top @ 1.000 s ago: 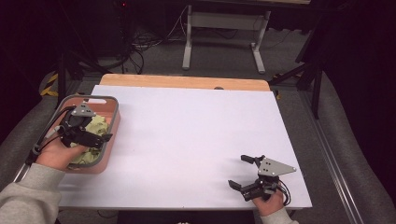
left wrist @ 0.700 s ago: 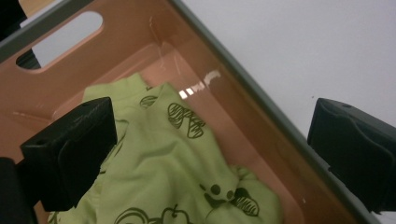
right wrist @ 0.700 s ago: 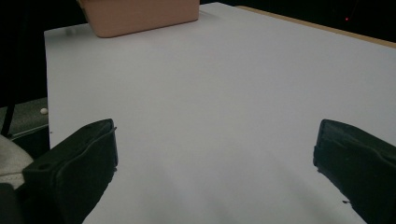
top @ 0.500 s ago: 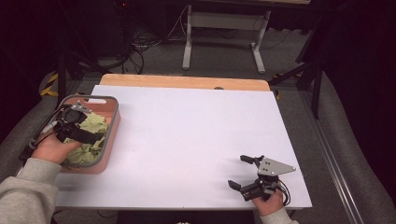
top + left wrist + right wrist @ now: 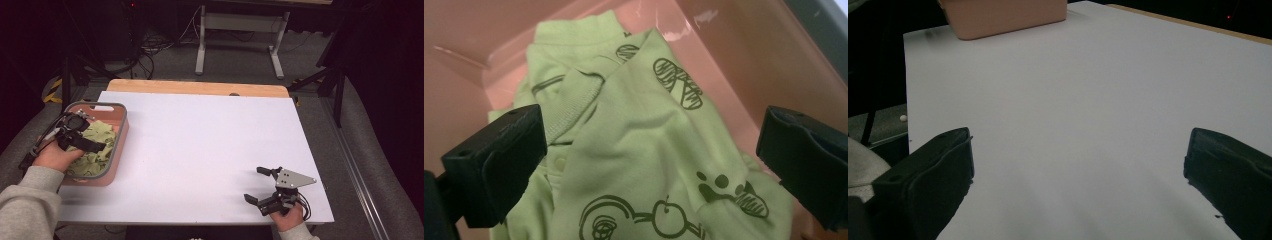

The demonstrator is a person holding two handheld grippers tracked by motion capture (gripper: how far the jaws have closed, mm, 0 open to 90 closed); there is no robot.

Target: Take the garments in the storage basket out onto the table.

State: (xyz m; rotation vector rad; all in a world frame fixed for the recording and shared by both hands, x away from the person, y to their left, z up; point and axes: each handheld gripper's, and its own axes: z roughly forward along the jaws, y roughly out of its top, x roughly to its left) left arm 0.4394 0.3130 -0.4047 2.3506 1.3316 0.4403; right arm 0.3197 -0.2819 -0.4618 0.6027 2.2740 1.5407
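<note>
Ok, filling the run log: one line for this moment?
left claw: open, over green garment | garment: in pink bin | right claw: open, idle on table

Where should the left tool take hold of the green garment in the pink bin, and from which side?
Probably from above, on the raised fold running down the middle of the green garment. That ridge stands proud of the crumpled cloth and lies between the open jaws of the left tool, while the walls of the pink bin block a sideways approach.
</note>
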